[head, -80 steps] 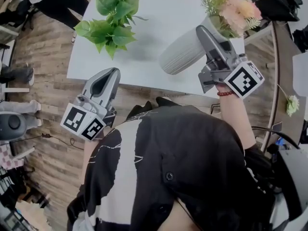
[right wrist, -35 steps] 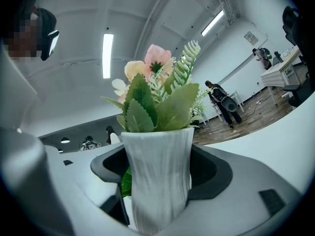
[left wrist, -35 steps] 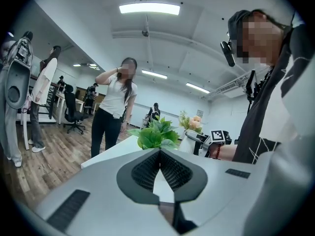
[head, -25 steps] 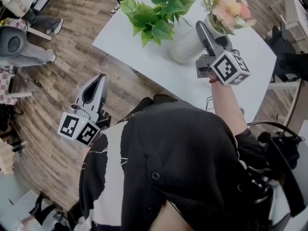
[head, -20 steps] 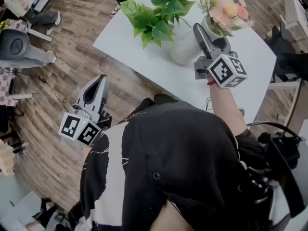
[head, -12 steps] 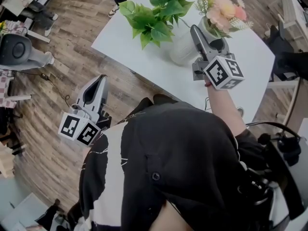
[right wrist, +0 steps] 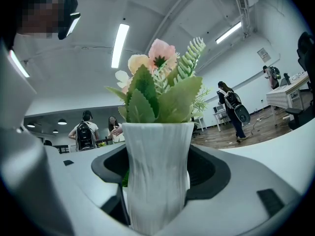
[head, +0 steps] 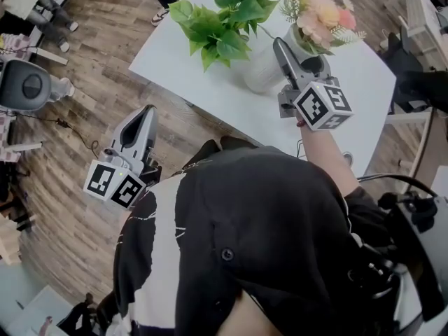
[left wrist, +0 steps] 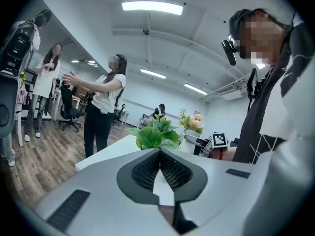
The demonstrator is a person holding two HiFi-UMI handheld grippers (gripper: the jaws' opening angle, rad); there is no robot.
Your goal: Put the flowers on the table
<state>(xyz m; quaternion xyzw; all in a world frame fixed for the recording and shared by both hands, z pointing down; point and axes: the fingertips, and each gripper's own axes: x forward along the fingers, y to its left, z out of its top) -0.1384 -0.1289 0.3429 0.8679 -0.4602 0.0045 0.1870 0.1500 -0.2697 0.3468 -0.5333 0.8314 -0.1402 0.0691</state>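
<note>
A ribbed white vase (head: 260, 67) (right wrist: 156, 181) with pink and peach flowers (head: 319, 14) (right wrist: 156, 80) stands upright over the white table (head: 210, 89), right beside a green leafy plant (head: 218, 18). My right gripper (head: 278, 47) has the vase's body between its jaws, which are closing on it with the pads against its sides. The vase's foot is hidden, so I cannot tell whether it rests on the table. My left gripper (head: 148, 110) (left wrist: 159, 154) hangs shut and empty over the wooden floor, short of the table's near edge.
The green plant (left wrist: 153, 134) stands near the table's left corner (left wrist: 106, 154). A person in a white top (left wrist: 104, 102) stands beside the table, others farther off. A round grey chair (head: 24, 86) is at the left, desks (head: 420, 5) at the right.
The right gripper has carried the vase slightly left, closer to the green plant; it was tilted earlier and now stands upright. The left gripper has barely moved.
</note>
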